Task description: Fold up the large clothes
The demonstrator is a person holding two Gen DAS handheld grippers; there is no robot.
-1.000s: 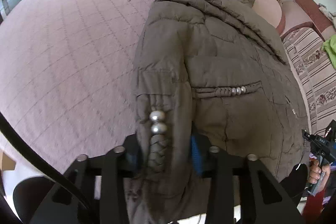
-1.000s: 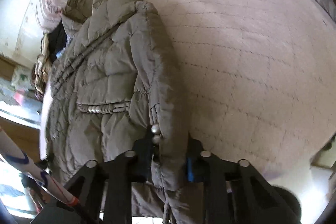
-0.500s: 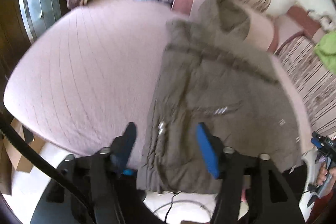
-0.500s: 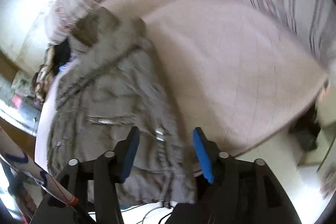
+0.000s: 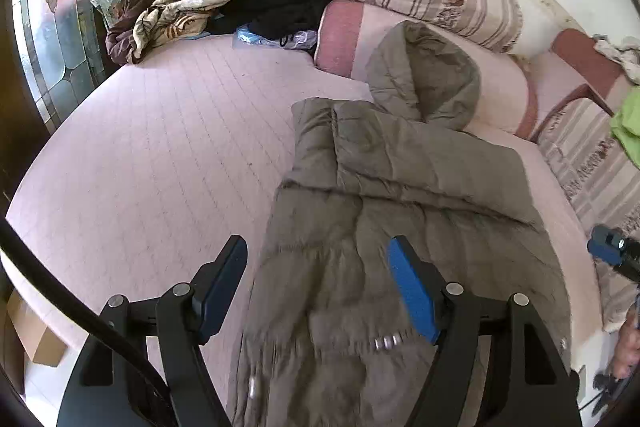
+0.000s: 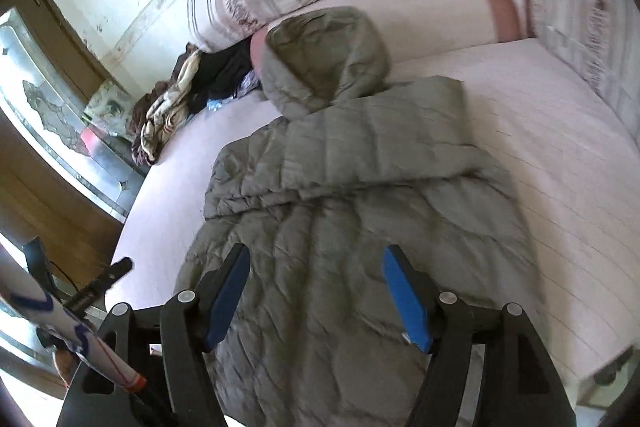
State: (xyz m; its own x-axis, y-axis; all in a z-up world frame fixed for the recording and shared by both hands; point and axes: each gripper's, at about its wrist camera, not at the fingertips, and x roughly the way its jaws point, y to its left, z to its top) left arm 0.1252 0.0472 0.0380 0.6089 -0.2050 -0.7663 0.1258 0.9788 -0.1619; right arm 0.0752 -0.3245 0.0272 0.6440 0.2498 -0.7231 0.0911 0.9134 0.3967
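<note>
The jacket (image 5: 400,195) lies flat on the bed (image 5: 160,147), hood toward the pillows, ready for folding. Left gripper (image 5: 318,283) and right gripper (image 6: 316,287) hang above it with jaws opening and nothing between them, so it's free to settle.

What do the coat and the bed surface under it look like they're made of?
Coat: looks like padded, quilted synthetic shell, matte olive-grey; puffy stitched panels suggest filling. Bed surface: pale pink quilted fabric, matte, with a stitched grid; the fibre can't be told.

Opening right claw (image 6: 316,297) above quilted coat (image 6: 360,187) on bed (image 6: 560,155)
</note>
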